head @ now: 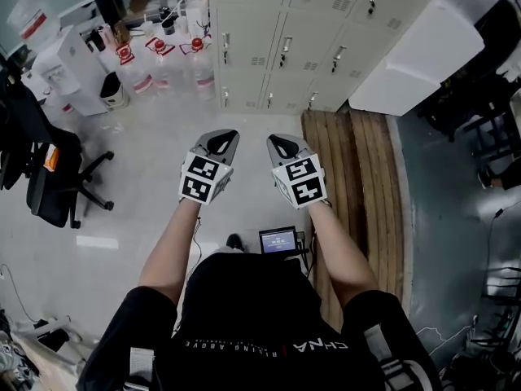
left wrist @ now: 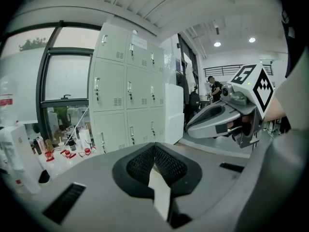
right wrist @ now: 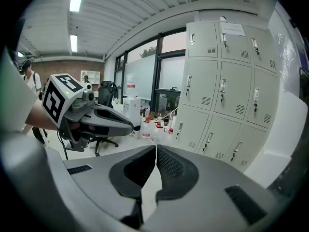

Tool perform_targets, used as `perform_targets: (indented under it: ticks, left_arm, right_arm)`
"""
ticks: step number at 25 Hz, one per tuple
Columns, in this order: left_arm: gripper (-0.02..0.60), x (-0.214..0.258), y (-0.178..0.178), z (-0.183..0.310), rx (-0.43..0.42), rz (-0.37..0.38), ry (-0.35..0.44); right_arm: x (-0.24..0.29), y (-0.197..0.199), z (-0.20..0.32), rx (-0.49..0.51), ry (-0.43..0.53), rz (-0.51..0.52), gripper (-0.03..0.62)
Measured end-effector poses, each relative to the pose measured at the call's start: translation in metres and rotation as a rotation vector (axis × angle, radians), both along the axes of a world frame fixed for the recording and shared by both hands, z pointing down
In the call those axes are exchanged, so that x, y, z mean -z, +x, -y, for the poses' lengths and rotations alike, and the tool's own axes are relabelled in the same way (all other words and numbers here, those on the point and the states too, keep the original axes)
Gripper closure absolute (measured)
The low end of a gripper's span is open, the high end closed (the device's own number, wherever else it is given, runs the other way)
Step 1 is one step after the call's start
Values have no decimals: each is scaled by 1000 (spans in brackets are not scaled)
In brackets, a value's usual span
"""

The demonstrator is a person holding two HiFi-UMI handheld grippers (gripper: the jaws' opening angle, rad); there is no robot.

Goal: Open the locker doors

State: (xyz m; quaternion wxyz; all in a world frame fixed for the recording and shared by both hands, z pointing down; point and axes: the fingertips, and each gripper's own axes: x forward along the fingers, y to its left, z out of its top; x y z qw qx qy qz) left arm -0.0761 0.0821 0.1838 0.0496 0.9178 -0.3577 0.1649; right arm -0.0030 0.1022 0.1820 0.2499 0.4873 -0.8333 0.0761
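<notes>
A bank of pale grey lockers [head: 301, 31] stands ahead, all its doors closed, each with a small metal handle. It also shows in the left gripper view as lockers [left wrist: 128, 93] and in the right gripper view as lockers [right wrist: 222, 95]. My left gripper [head: 221, 136] and right gripper [head: 281, 141] hover side by side at waist height, well short of the lockers. Both are shut with nothing between the jaws. The left gripper [left wrist: 154, 146] sees the right one to its right; the right gripper [right wrist: 155, 149] sees the left one to its left.
Plastic bottles with red caps [head: 175, 59] crowd the floor left of the lockers. A white box [head: 423, 55] leans beside them at the right. A wooden pallet [head: 358, 177] lies on the floor right of me. A black office chair [head: 49, 177] stands at the left.
</notes>
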Motion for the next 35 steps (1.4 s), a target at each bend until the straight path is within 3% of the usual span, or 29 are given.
perform_targets:
  ticks: [6, 13, 22, 28, 35]
  left_arm:
    - [561, -7, -1, 57, 24, -25, -2]
    - [561, -23, 10, 140, 63, 1, -15]
    - [561, -4, 56, 266, 116, 20, -3]
    - [561, -10, 83, 316, 128, 54, -7]
    - [561, -27, 69, 363, 144, 58, -51]
  right_arm:
    - [-12, -1, 63, 3, -20, 12, 560]
    - [-19, 1, 159, 67, -11, 37, 560]
    - [-3, 44, 287, 118, -19, 104, 560]
    - [-19, 63, 340, 145, -51, 120, 560]
    - [-27, 53, 385, 148, -69, 122, 560]
